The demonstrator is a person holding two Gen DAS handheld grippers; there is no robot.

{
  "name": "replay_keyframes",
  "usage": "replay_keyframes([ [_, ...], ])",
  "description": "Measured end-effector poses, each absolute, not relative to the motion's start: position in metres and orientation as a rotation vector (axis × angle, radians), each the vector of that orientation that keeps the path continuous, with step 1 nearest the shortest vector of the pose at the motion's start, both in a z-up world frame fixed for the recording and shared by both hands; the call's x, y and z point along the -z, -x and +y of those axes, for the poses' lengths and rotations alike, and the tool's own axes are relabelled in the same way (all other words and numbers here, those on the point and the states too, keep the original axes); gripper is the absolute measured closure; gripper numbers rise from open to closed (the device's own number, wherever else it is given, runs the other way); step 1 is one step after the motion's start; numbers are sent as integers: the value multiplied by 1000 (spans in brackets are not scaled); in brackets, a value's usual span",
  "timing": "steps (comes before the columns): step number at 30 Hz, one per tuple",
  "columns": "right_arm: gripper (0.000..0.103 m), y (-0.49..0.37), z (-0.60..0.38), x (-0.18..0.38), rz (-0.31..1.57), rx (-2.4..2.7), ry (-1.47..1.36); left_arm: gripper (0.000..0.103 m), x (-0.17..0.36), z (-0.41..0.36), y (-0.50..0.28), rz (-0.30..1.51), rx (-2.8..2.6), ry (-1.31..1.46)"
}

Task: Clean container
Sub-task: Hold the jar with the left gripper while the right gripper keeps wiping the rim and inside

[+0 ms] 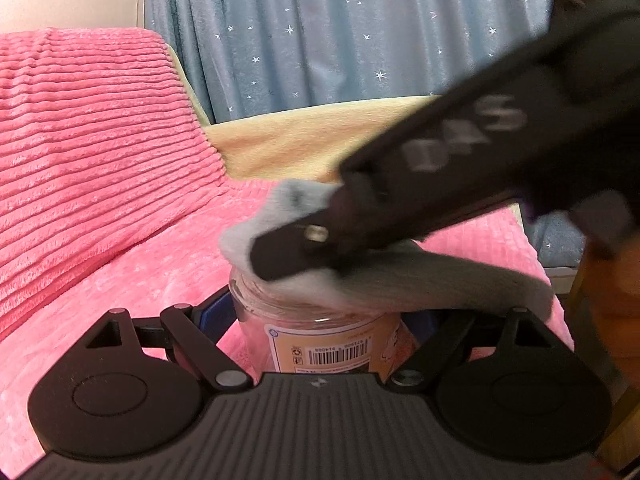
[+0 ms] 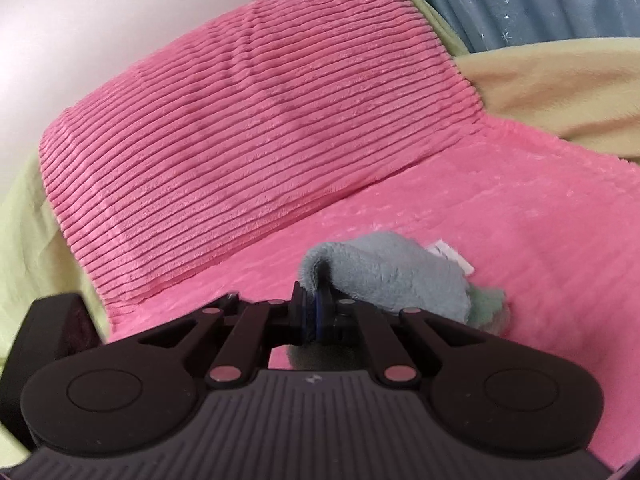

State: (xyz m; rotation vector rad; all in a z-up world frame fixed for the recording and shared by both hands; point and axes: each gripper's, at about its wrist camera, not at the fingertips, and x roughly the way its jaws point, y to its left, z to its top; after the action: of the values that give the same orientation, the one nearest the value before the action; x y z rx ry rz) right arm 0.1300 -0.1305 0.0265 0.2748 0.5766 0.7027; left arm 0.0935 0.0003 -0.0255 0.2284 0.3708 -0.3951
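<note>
A clear glass jar [image 1: 308,320] with an orange label and barcode sits upright between the fingers of my left gripper [image 1: 320,316], which is shut on it. My right gripper [image 1: 280,256] comes in from the upper right in the left wrist view, blurred, and is shut on a grey fleece cloth [image 1: 372,280] that lies over the jar's open mouth. In the right wrist view the same gripper [image 2: 316,312] pinches the grey cloth [image 2: 384,276], which folds over its fingertips. The jar is hidden in that view.
A pink ribbed cushion [image 2: 248,128] stands behind a pink fleece blanket [image 2: 500,220] that covers the seat. A yellow-green blanket [image 2: 560,88] lies at the back right. A blue curtain with silver stars [image 1: 340,32] hangs behind.
</note>
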Motion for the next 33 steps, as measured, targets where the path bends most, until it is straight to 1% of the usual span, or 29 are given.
replay_keyframes([
  [9, 102, -133, -142, -25, 529, -607, -222, 17, 26, 1, -95, 370, 400, -225],
  [14, 102, -120, -154, -26, 553, -624, -233, 17, 29, 7, -95, 366, 410, -230],
  [20, 102, -107, -148, -25, 580, -714, -260, 17, 28, 6, -94, 369, 406, -228],
  [27, 102, -137, -132, -19, 578, -704, -327, 17, 28, 7, -95, 368, 404, -225],
  [33, 102, -143, -141, -18, 542, -643, -286, 17, 28, 7, -97, 368, 409, -226],
])
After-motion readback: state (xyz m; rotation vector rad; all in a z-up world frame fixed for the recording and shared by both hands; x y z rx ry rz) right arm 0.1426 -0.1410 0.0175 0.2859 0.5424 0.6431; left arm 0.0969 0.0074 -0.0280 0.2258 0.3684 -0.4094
